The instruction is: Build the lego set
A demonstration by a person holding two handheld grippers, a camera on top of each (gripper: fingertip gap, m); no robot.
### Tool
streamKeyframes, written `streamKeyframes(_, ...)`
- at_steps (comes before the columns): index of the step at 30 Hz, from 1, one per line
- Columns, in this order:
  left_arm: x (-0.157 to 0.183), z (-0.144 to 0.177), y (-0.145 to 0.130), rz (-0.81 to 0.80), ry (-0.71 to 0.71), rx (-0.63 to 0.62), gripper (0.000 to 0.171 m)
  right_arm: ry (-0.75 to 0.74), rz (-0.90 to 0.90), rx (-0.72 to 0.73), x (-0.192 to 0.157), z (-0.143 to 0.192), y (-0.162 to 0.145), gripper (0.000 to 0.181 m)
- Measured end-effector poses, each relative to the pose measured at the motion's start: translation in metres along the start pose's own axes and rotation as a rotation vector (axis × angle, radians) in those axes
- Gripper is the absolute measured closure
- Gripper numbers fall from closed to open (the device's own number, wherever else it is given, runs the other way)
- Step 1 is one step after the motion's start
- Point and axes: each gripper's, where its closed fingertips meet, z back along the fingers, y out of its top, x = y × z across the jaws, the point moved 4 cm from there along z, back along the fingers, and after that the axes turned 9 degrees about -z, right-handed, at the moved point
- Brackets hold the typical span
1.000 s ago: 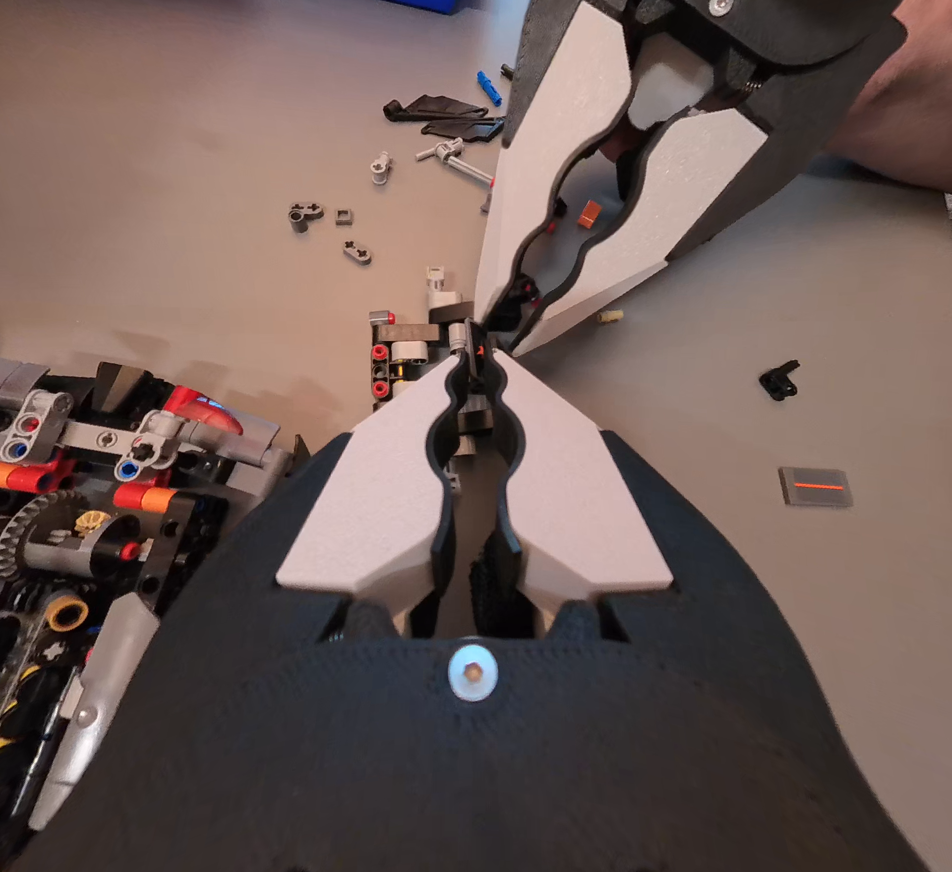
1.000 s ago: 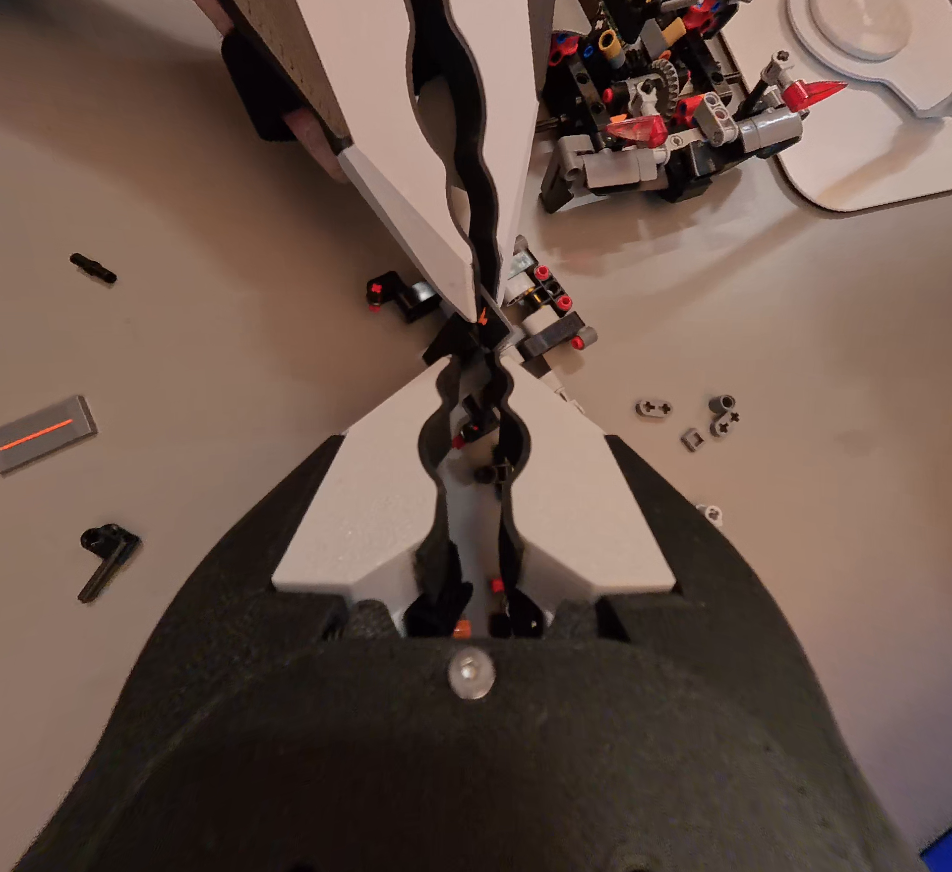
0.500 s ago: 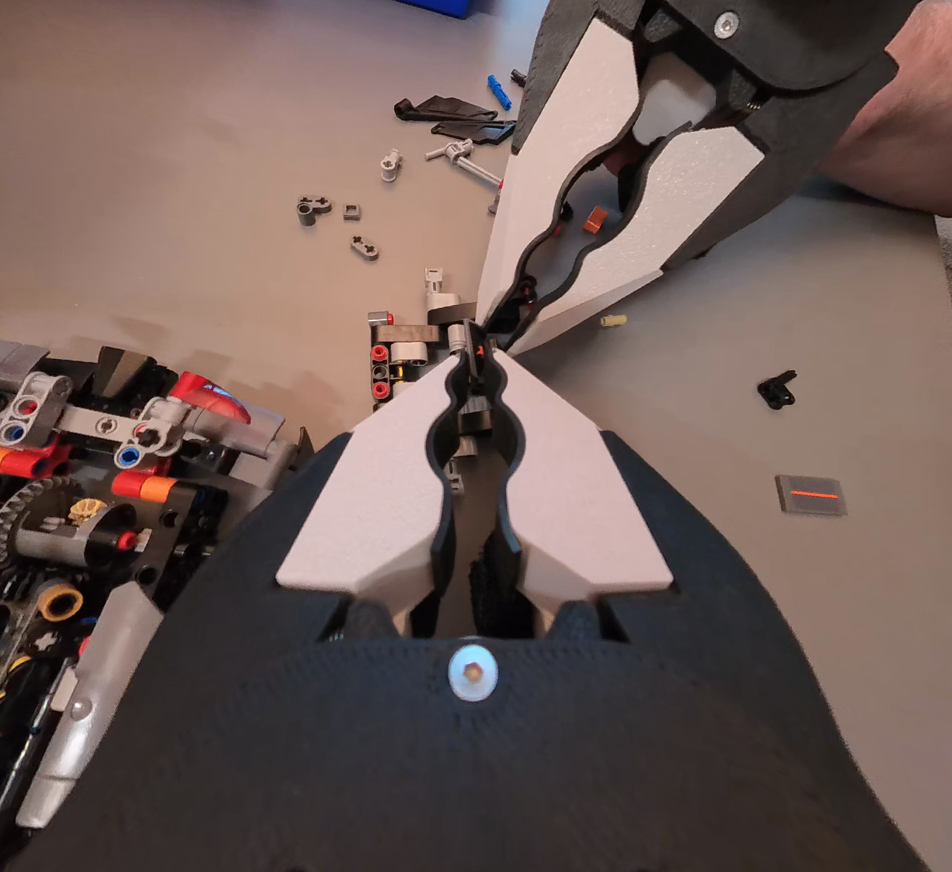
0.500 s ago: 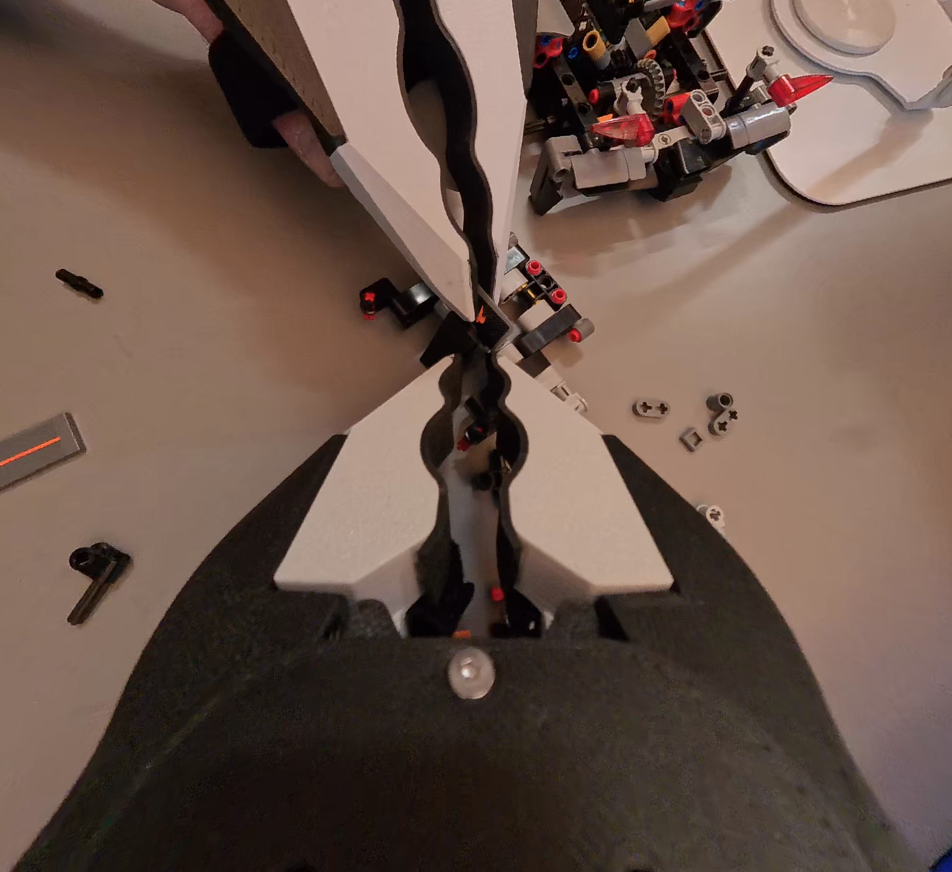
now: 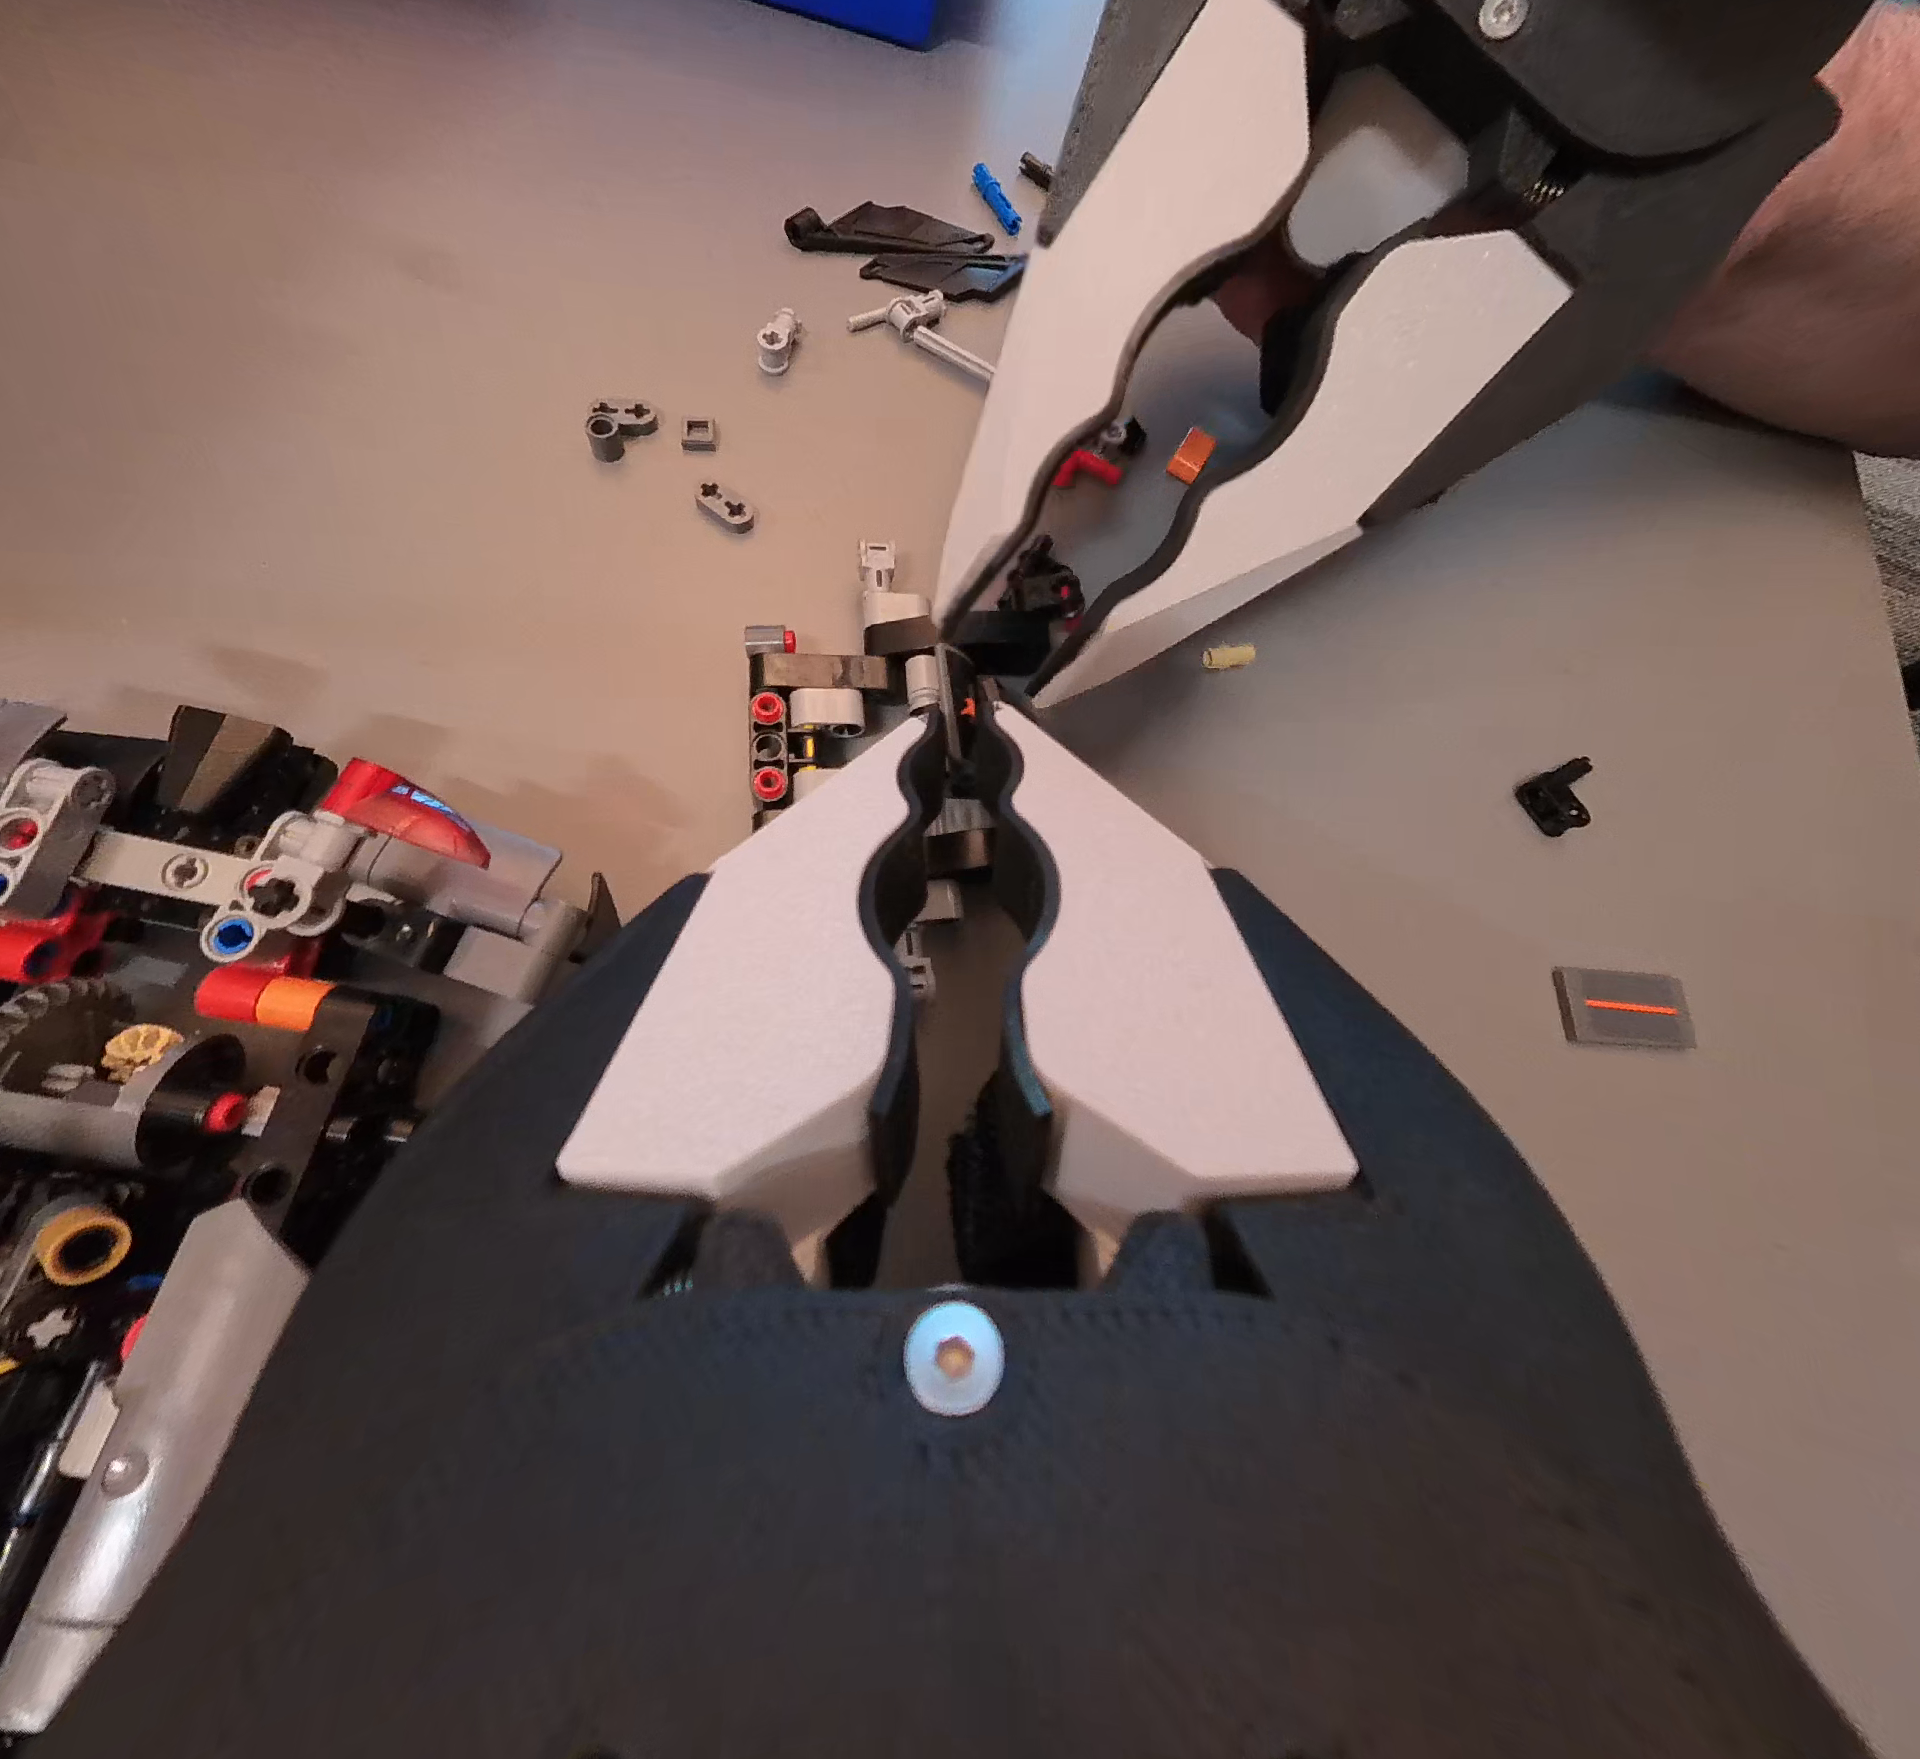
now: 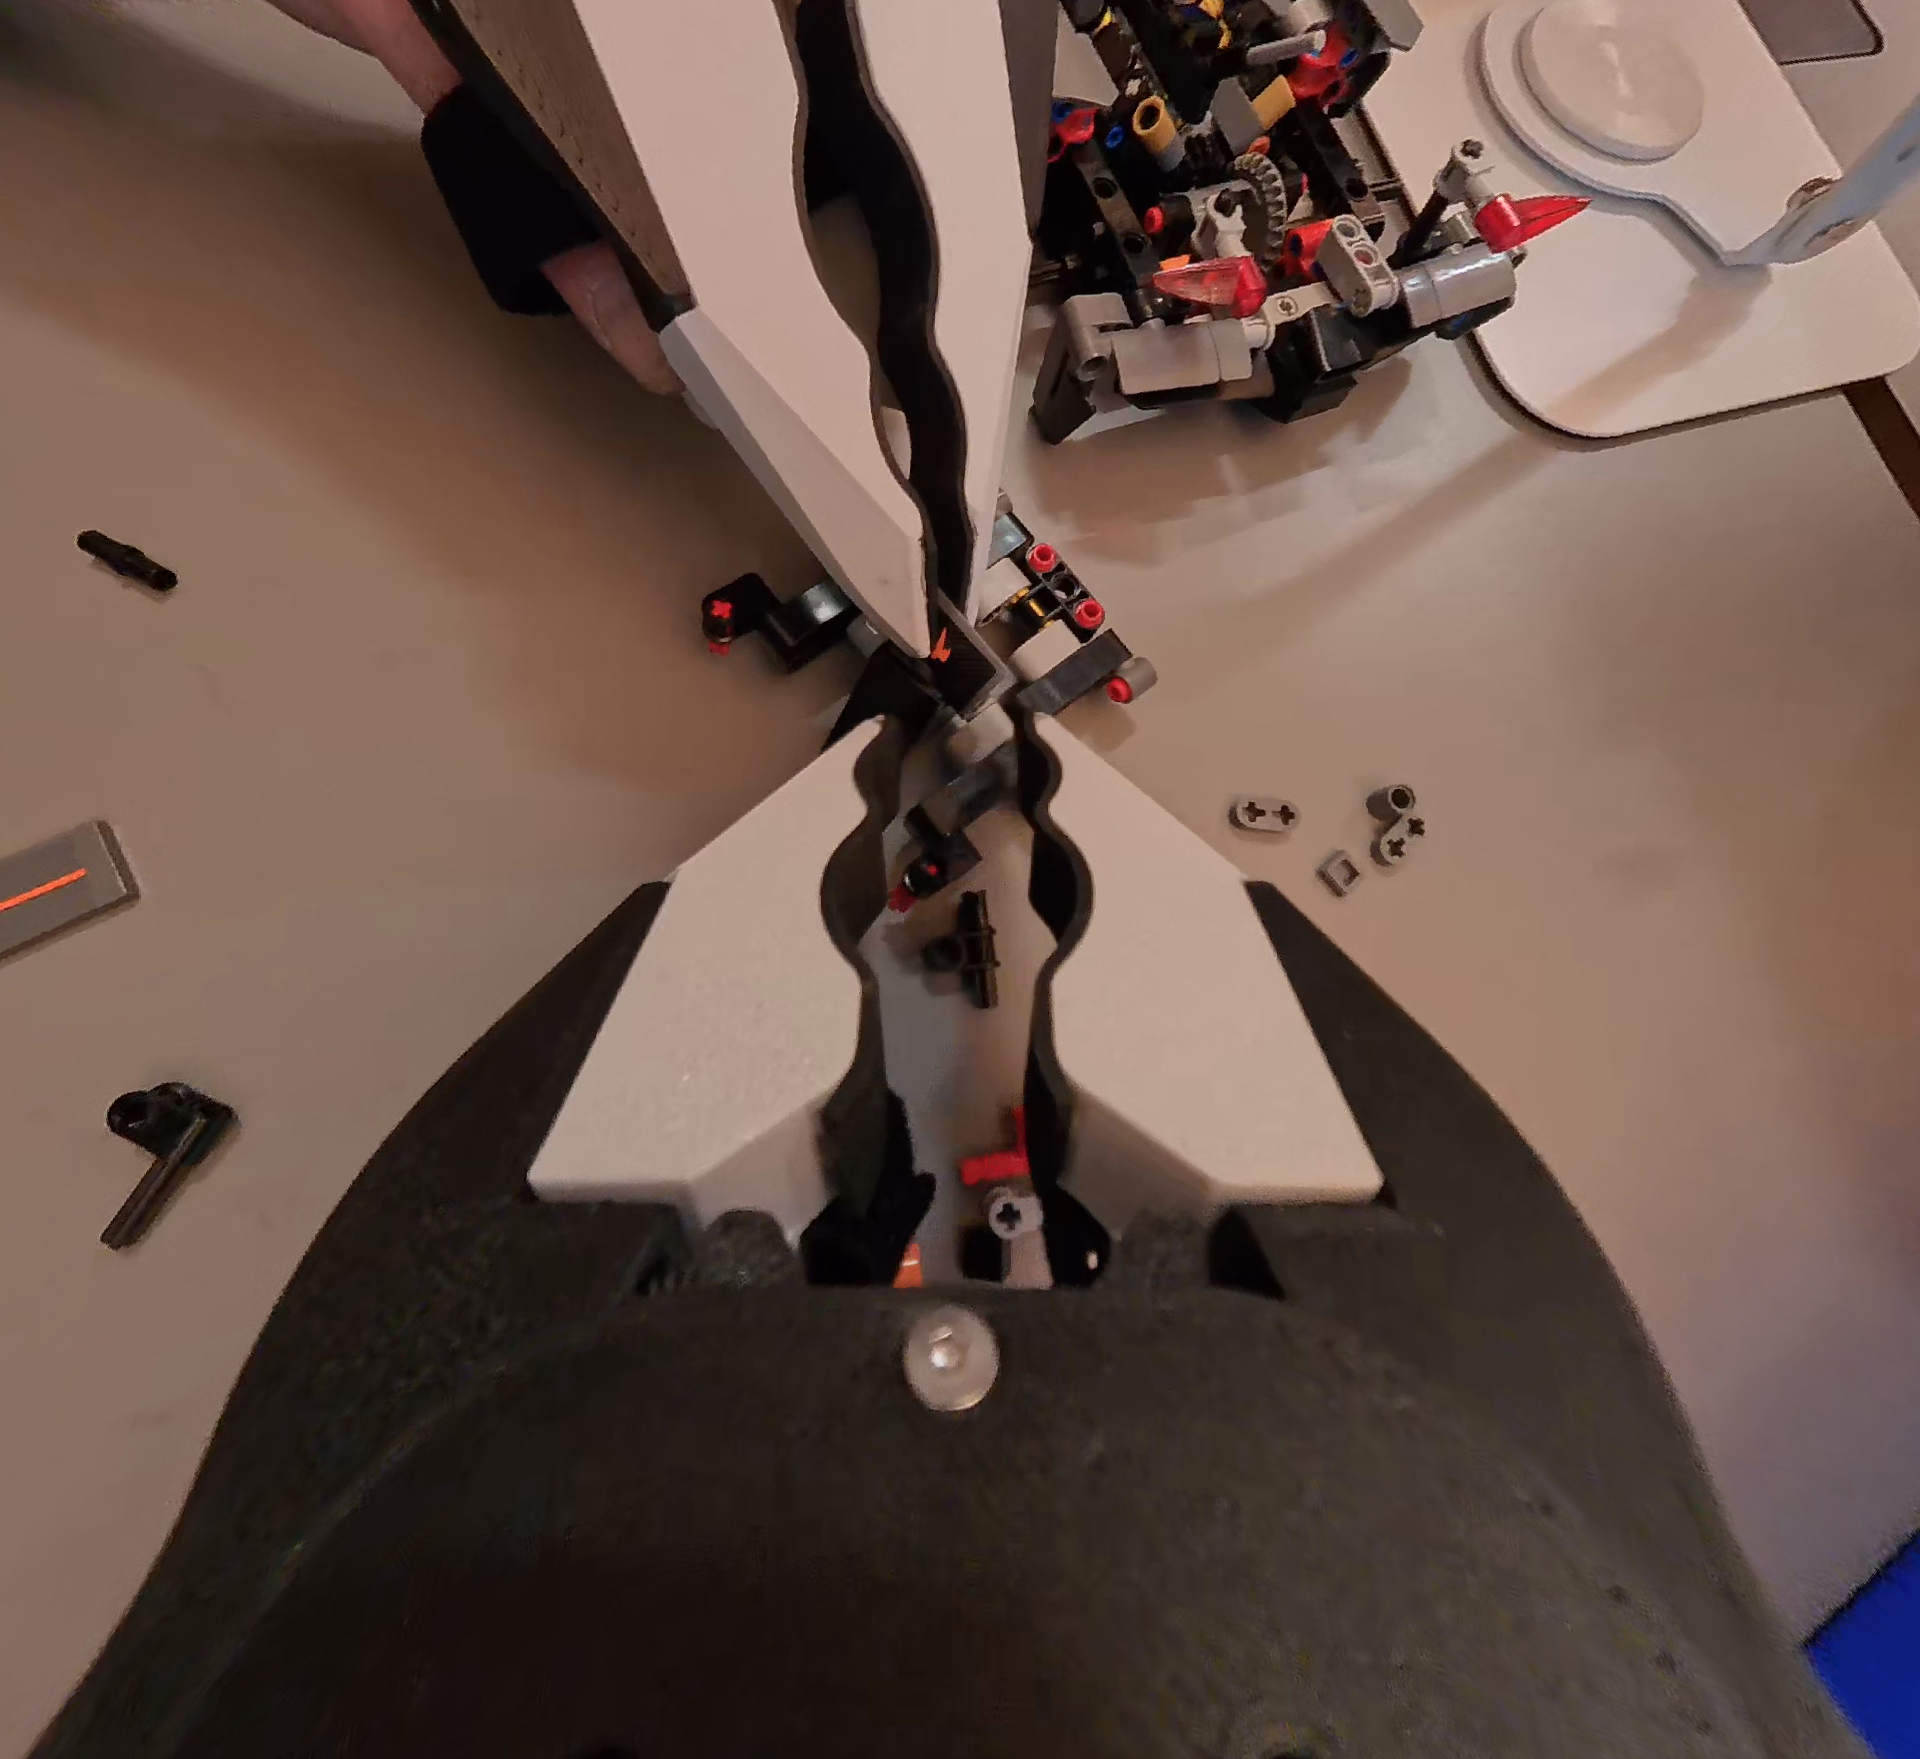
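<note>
Here the left gripper [image 5: 961, 722] is clamped on a thin black flat piece with an orange mark [image 5: 958, 707] atop the small grey-and-black brick sub-assembly with red pins [image 5: 821, 722] mid-table; the right gripper [image 6: 951, 722], tips parted, straddles its far end, left of the large multicoloured model [image 6: 1236, 182].

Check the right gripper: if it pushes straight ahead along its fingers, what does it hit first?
Most likely the small black-and-grey Lego sub-assembly right at the right gripper tips, pinched there by the left gripper, whose white fingers come next. Depth between the tips is hard to judge.
</note>
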Motion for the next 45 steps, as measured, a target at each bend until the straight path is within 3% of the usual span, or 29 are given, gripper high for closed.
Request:
streamKeyframes(4, 0.0003, -0.0008, 0.0006, -0.001, -0.001, 0.002, 0.168, -0.008, -0.003, 0.033, 0.003, -0.0019, 0.002, 0.151)
streamKeyframes(45, -0.0008, -0.0018, 0.0035, 0.028, -0.014, 0.039, 0.169, 0.079, -0.021, 0.076, 0.0036, -0.0061, -0.0028, 0.155)
